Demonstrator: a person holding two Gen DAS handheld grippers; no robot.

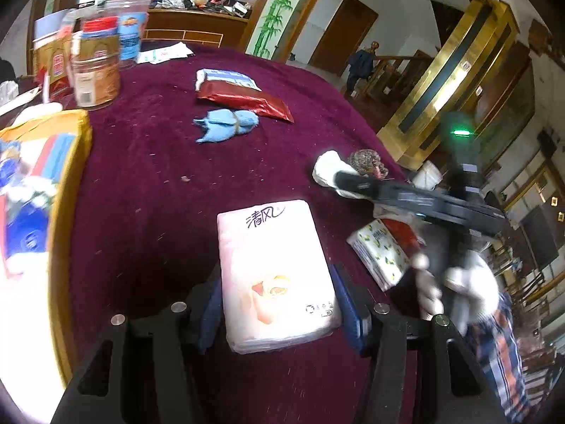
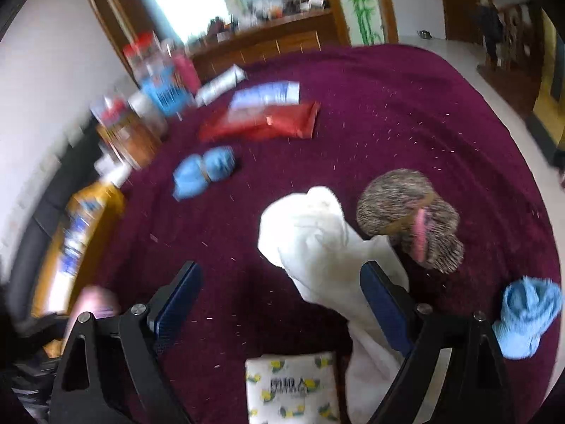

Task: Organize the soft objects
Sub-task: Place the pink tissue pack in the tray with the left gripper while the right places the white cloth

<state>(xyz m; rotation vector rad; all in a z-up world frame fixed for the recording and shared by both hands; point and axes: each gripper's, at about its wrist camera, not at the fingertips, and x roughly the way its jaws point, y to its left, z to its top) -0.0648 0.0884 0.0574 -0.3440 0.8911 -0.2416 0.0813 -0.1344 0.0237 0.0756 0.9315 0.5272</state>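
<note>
Clamped from both sides, the pale pink plastic-wrapped pack of tissues (image 1: 279,275) sits between the blue pads of the left gripper (image 1: 282,304), printed face up over the dark maroon velvet tablecloth (image 1: 141,183). Jaws of the right gripper (image 2: 282,304) stand wide apart with nothing pressed between them; its right finger lies against a crumpled white cloth (image 2: 317,240), and bare maroon fabric shows in the gap.

Just beside the white cloth rests a speckled brown-grey rolled bundle with a pink edge (image 2: 409,219). A small white tissue pack printed with yellow lemons (image 2: 293,388) lies at the near edge below the right gripper, and a light blue knitted piece (image 2: 526,318) sits at the far right.

Further back, well apart from both grippers, lie a light blue cloth bundle tied round the middle (image 1: 226,125), a shiny red foil pouch (image 1: 247,102) and a blue-and-white packet (image 1: 226,79) touching it. Jars and cans (image 1: 95,63) crowd the far left, near a yellow-edged carton (image 1: 70,162).
</note>
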